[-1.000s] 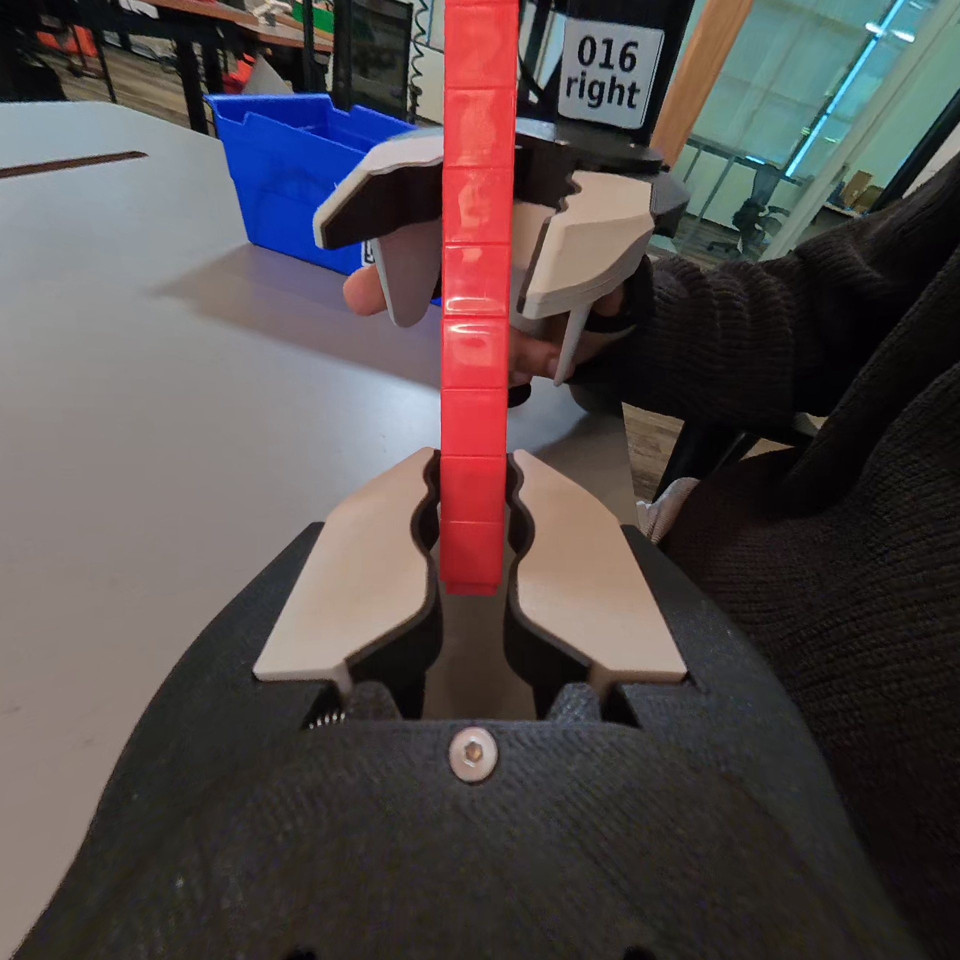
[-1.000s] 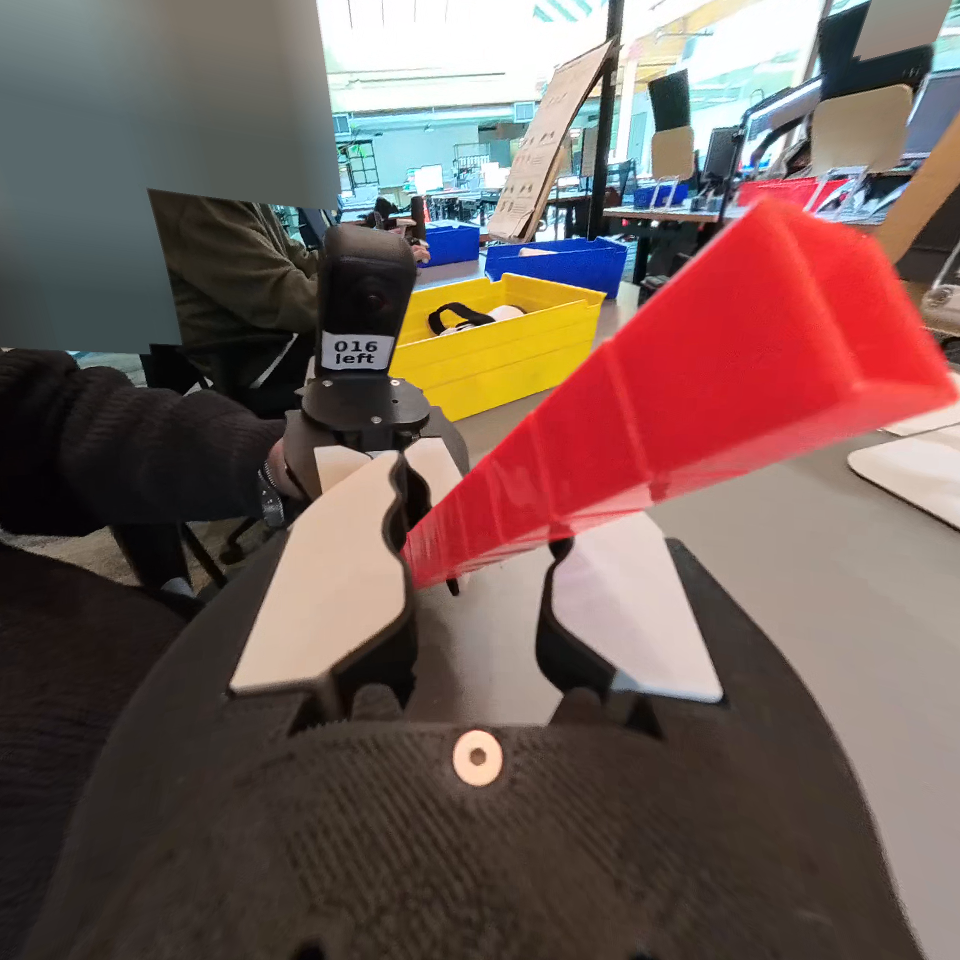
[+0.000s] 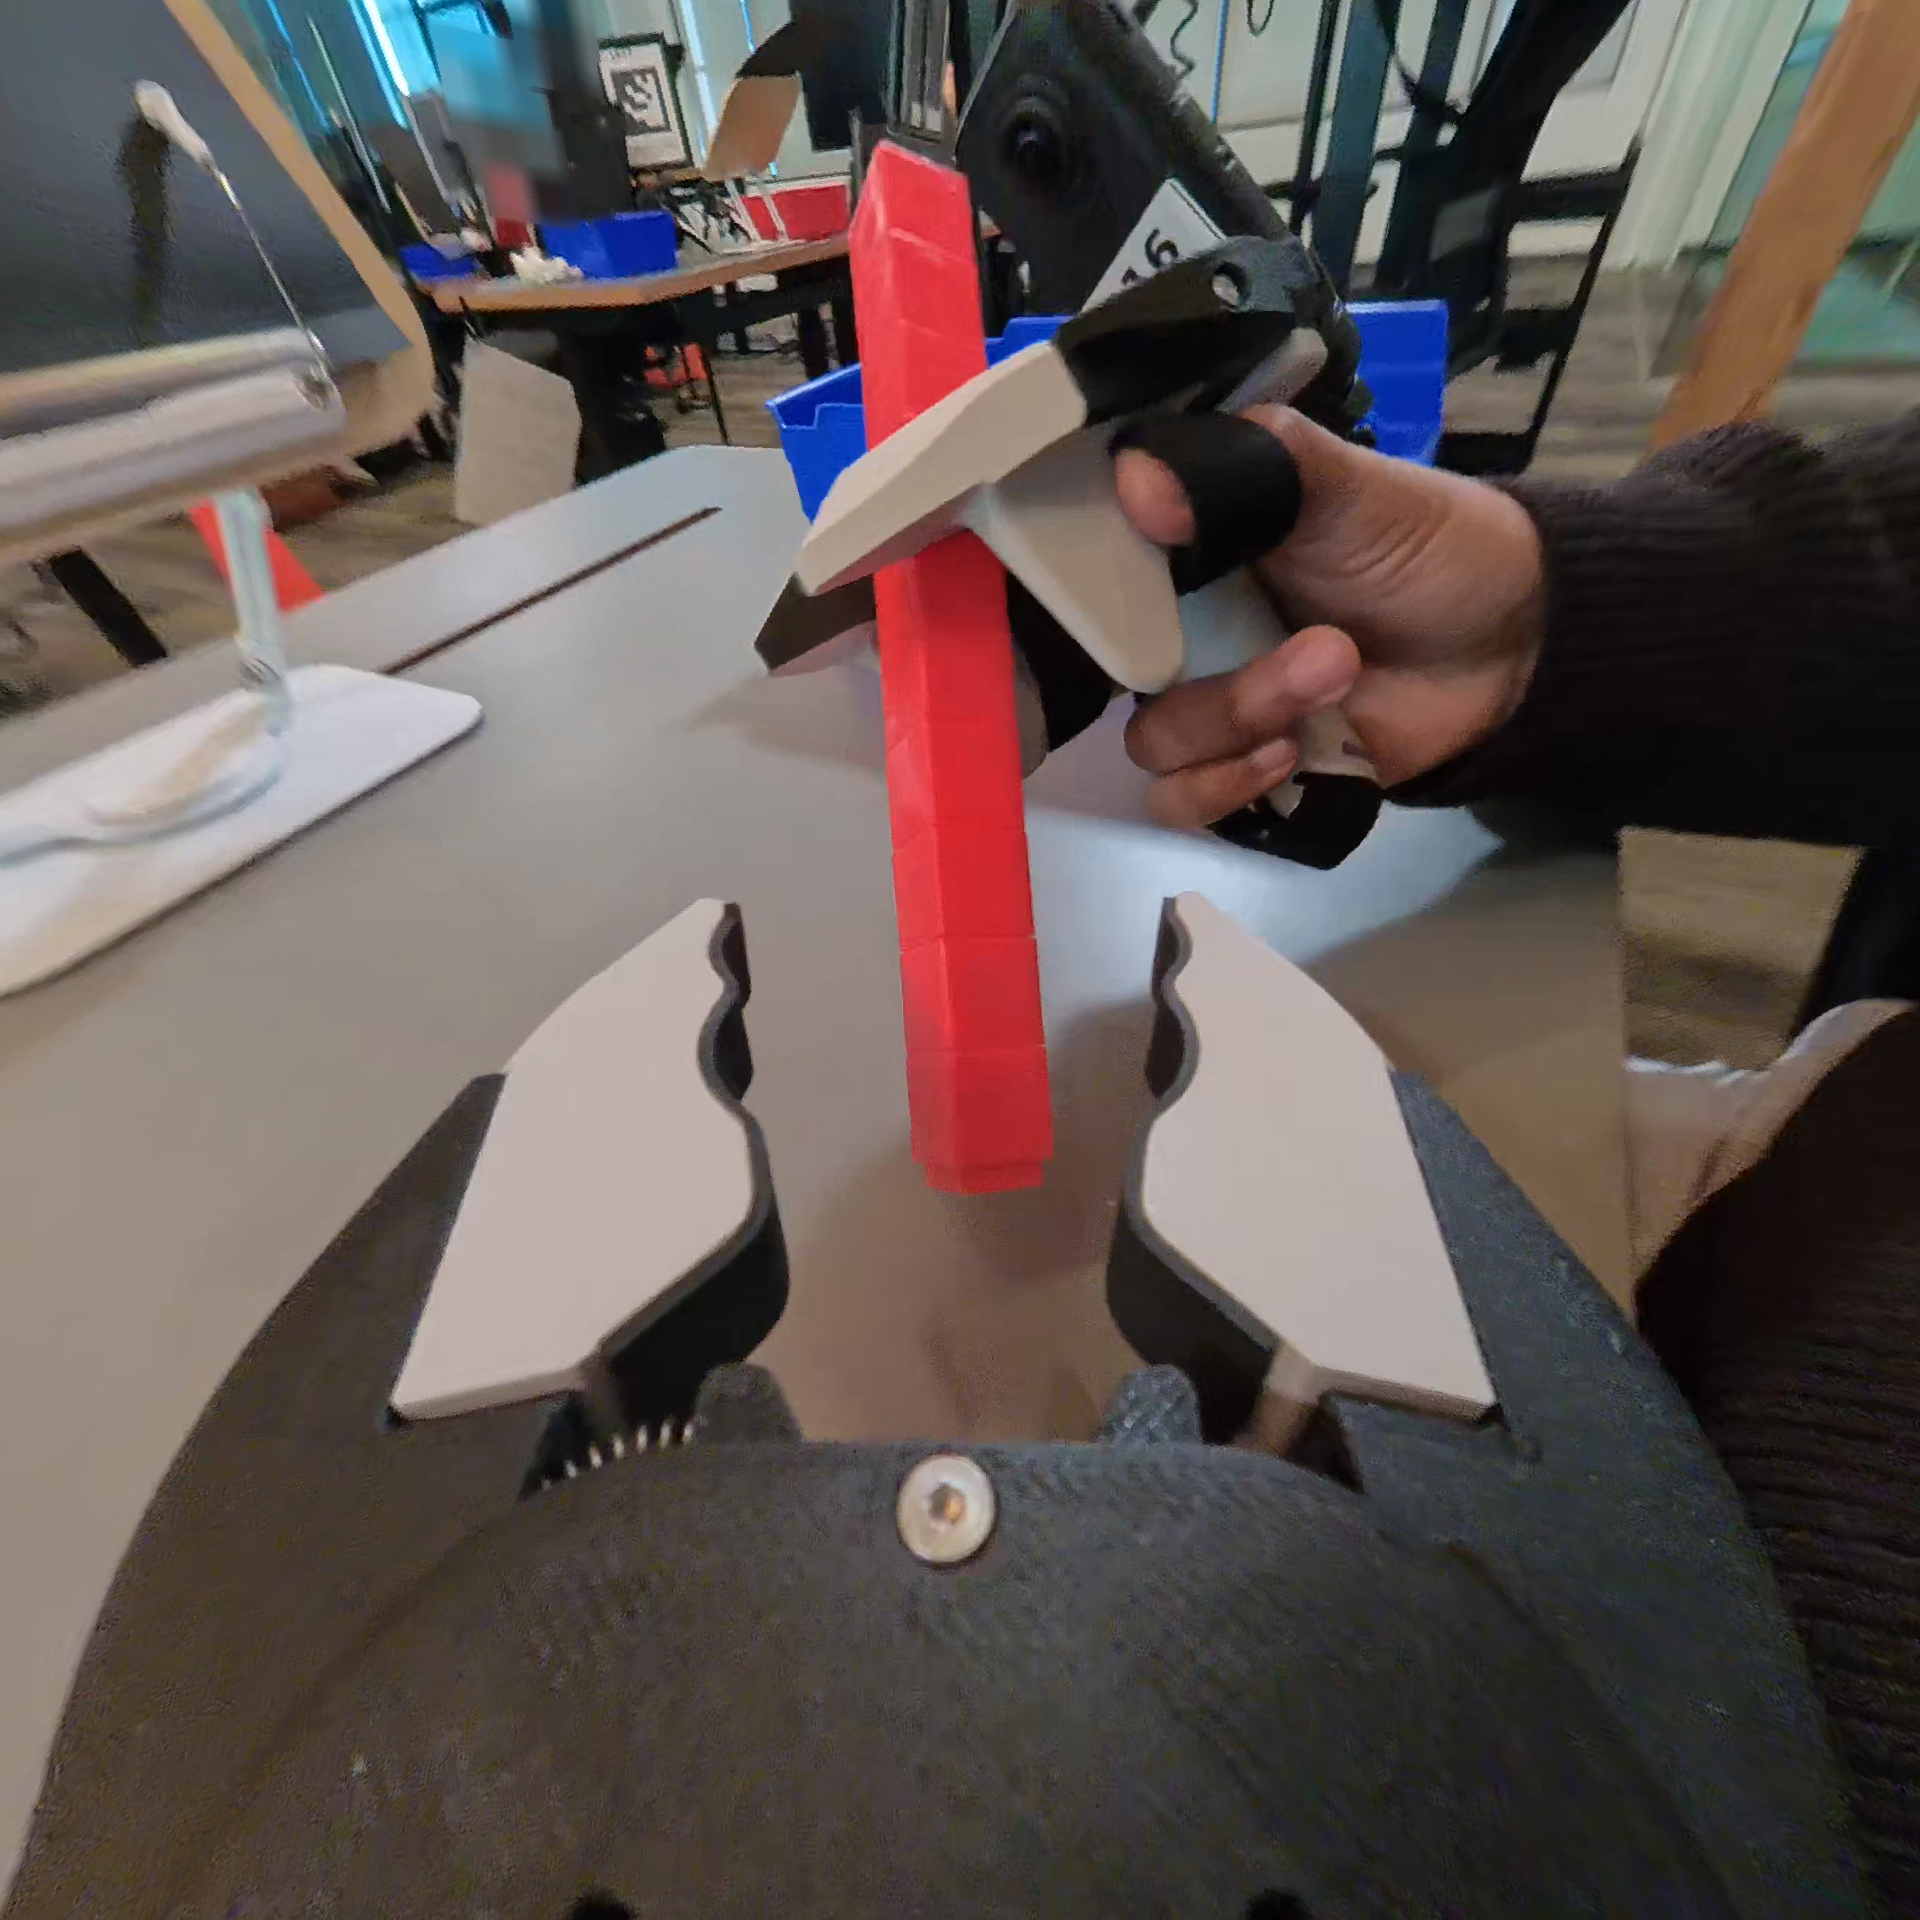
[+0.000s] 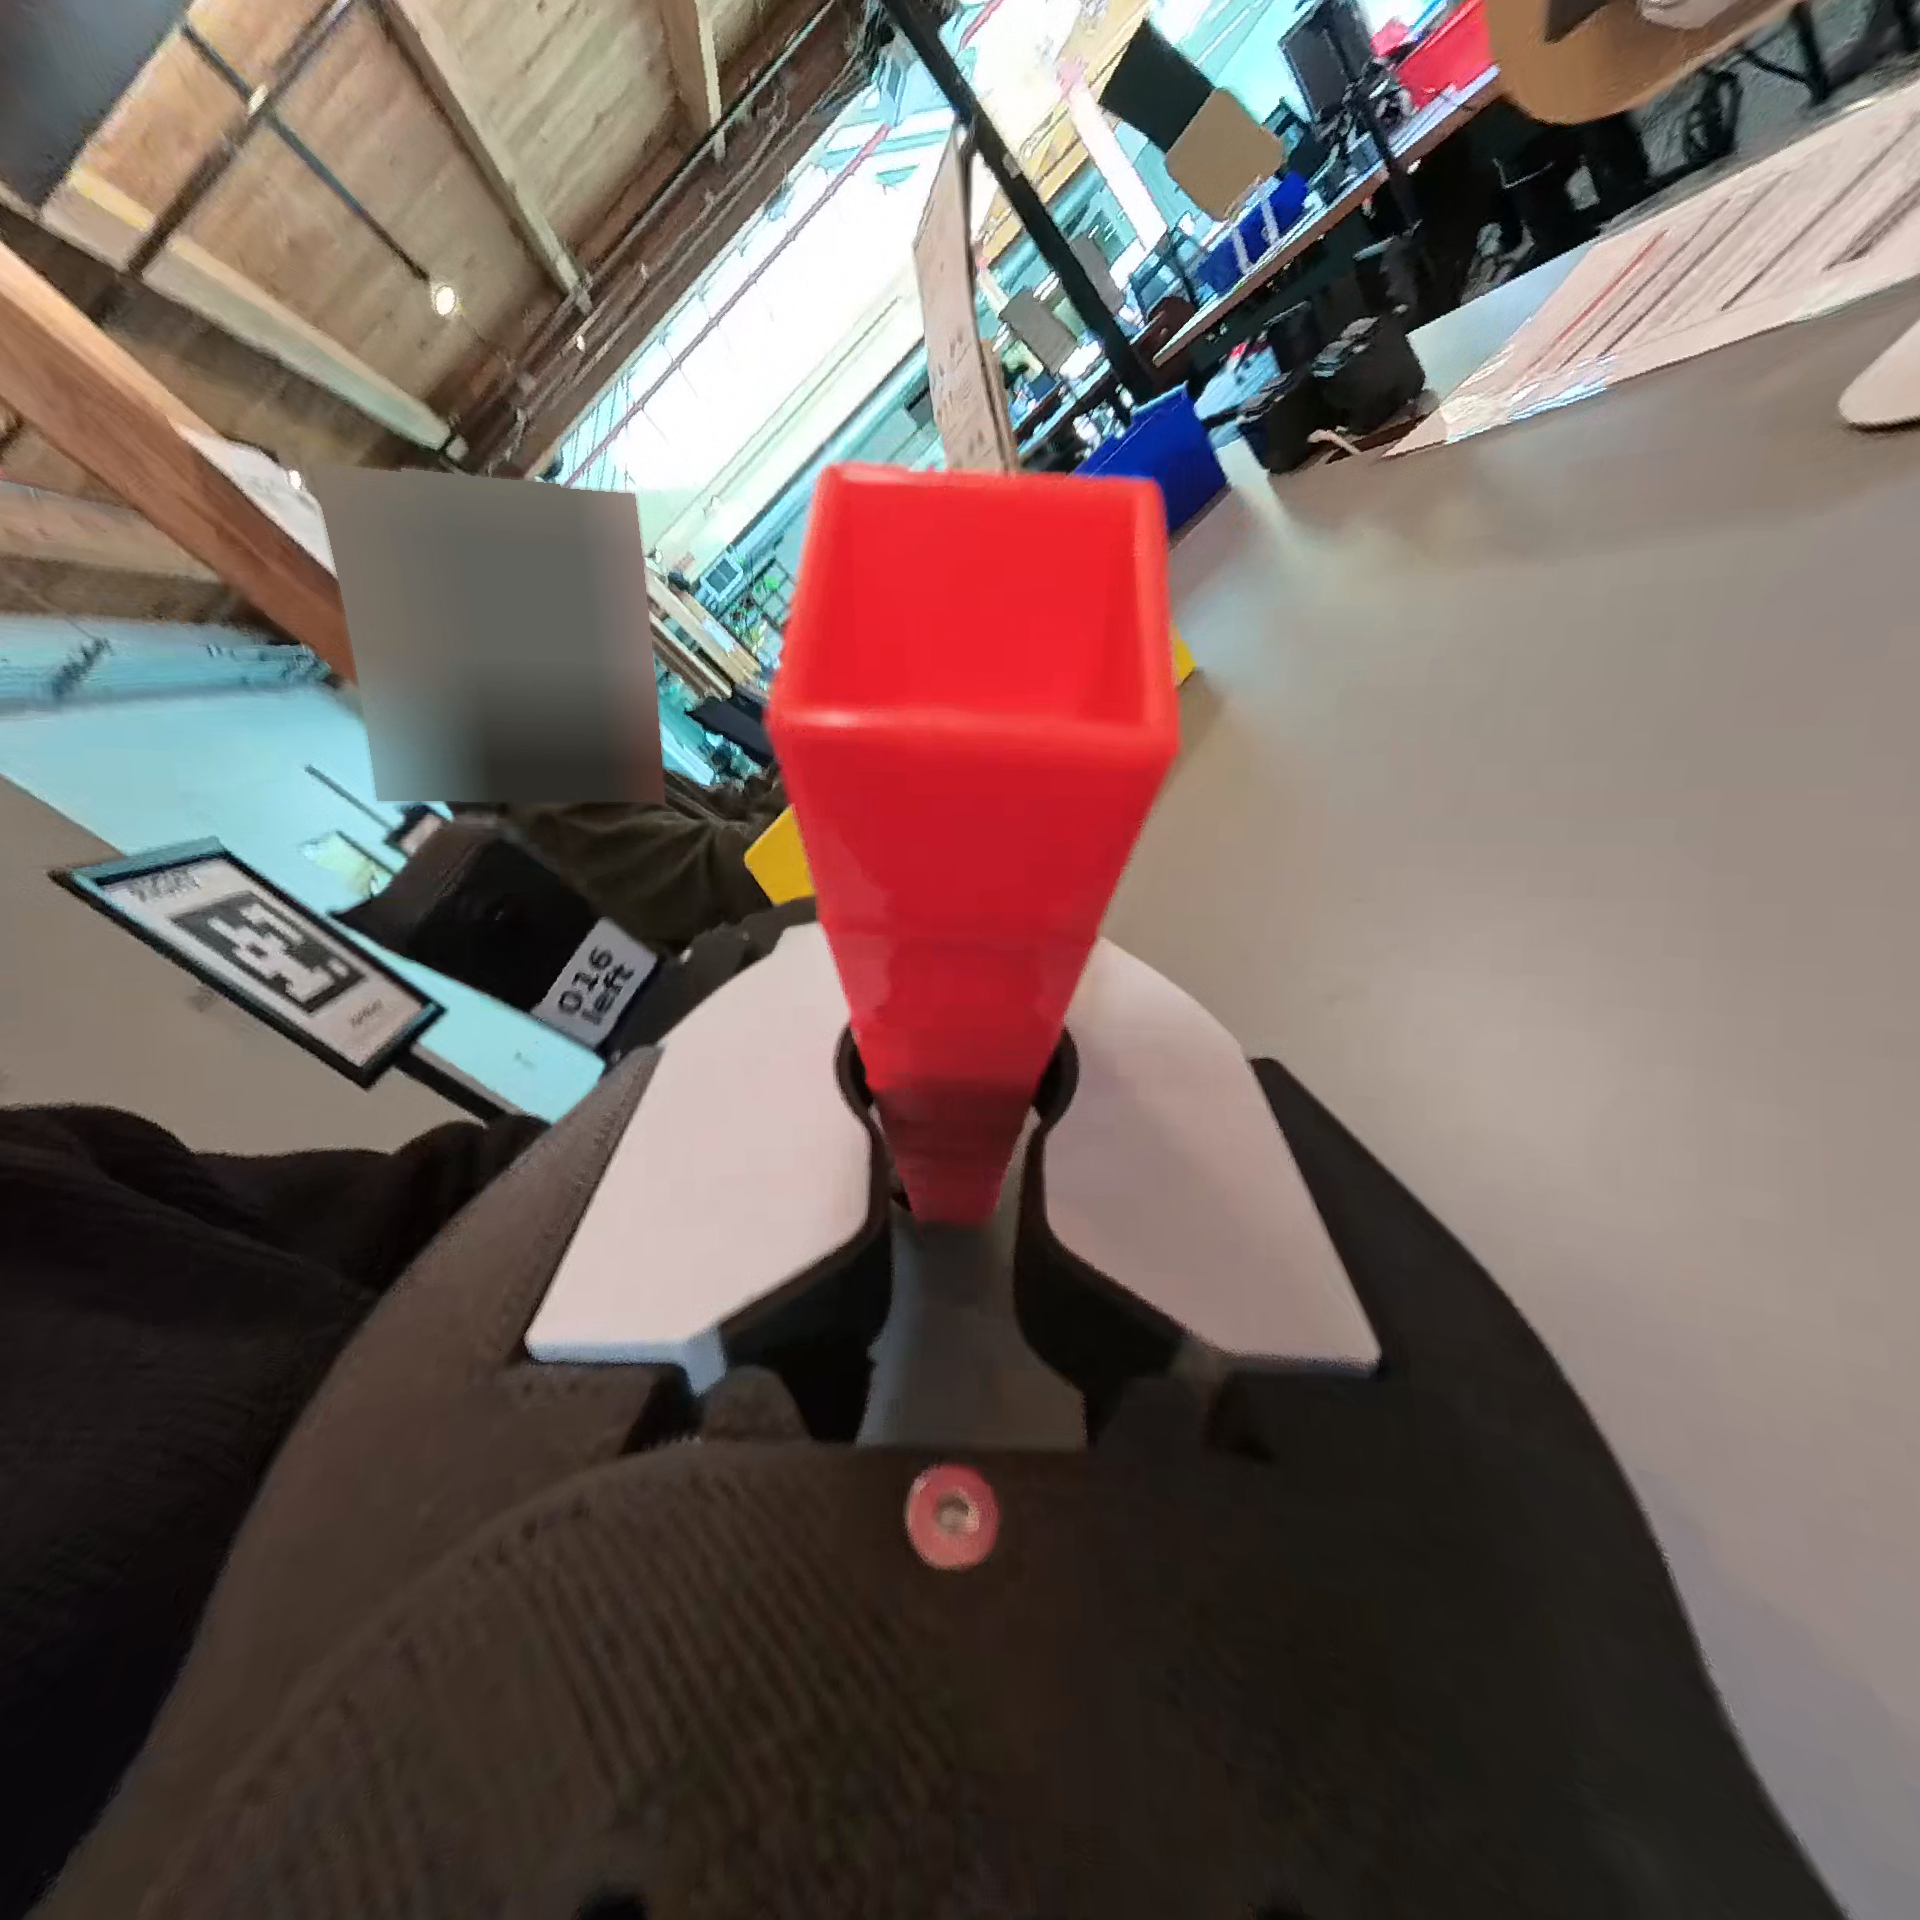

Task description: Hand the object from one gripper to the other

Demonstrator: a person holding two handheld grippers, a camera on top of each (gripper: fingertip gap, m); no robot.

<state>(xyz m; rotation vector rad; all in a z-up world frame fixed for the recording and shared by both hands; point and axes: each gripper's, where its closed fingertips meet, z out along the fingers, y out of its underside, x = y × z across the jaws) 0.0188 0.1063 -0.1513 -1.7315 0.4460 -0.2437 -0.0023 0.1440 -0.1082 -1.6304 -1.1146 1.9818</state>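
Red block stick upright between two grippers

The red stick of stacked blocks (image 3: 961, 748) stands nearly vertical above the grey table (image 3: 312, 987), clamped mid-length by the right gripper (image 3: 935, 540); the left gripper (image 3: 951, 1049) gapes around its lower end, untouching. Blue bin (image 3: 1392, 364) behind, contents unseen.

I see a bright red segmented bar (image 3: 956, 665), pale grey pads (image 3: 613, 1153) on black grippers, a blue bin (image 3: 1392, 364) at upper right, and a grey table (image 3: 312, 935).

Open-plan lab/workshop: grey worktable (image 3: 343, 935), blue parts bins (image 3: 613, 244), timber ceiling (image 4: 312, 208).
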